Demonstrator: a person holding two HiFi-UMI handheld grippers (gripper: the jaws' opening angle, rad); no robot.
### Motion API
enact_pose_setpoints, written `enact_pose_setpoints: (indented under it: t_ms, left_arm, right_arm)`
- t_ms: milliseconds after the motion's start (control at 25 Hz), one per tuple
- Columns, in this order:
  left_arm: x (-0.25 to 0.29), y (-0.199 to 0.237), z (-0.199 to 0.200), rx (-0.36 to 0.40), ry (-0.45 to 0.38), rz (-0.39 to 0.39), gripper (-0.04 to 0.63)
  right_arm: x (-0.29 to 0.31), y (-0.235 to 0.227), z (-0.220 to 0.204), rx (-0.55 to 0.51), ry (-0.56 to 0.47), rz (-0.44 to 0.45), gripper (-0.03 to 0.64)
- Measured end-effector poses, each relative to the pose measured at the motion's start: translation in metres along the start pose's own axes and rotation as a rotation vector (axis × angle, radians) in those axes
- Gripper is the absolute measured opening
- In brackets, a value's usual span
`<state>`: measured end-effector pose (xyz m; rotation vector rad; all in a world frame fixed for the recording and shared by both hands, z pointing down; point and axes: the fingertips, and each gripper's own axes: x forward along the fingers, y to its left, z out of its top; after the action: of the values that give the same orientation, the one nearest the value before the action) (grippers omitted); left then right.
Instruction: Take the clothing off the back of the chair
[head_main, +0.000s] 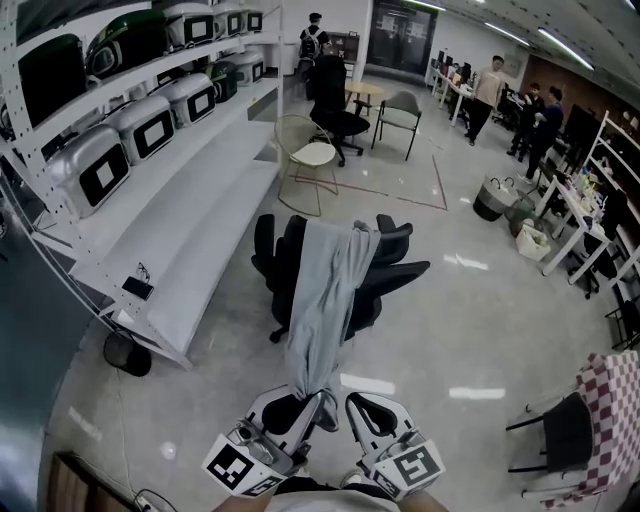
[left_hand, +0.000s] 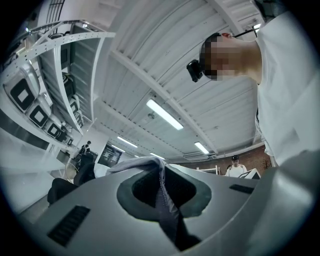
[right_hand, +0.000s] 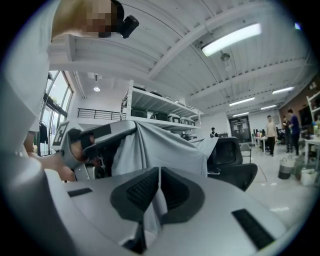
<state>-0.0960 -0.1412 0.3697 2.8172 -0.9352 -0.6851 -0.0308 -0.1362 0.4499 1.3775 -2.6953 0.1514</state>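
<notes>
Head view: the grey garment (head_main: 325, 290) lies over the back of the black chair (head_main: 400, 275) and runs taut down to the left gripper (head_main: 300, 398), with the right gripper (head_main: 355, 402) just beside it. Left gripper view: the jaws are pinched together on a fold of the garment. Right gripper view: these jaws also clamp a thin strip of it, and the rest spreads from the left gripper to the chair.

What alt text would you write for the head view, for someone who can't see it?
A grey garment stretches from the back of a black office chair down to the left tool and right tool at the bottom edge, both shut on its near end. White shelving holding appliances runs along the left.
</notes>
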Motion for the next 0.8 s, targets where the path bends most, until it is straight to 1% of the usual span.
enact_pose_setpoints:
  t_ms: [200, 400, 640, 800]
  left_arm:
    - [-0.003, -0.025, 0.004, 0.050, -0.009, 0.051, 0.026]
    - [-0.003, -0.051, 0.006, 0.097, -0.008, 0.082, 0.026]
    - [0.000, -0.076, 0.001, 0.113, 0.000, 0.091, 0.026]
    - [0.004, -0.090, 0.008, 0.134, -0.016, 0.094, 0.026]
  right_arm:
    - [-0.024, -0.005, -0.001, 0.007, -0.023, 0.037, 0.018]
    - [-0.049, -0.012, 0.000, 0.018, -0.047, 0.056, 0.018]
    - [-0.072, -0.017, -0.001, 0.033, -0.066, 0.072, 0.019]
    - [-0.086, -0.024, 0.003, 0.032, -0.083, 0.071, 0.020]
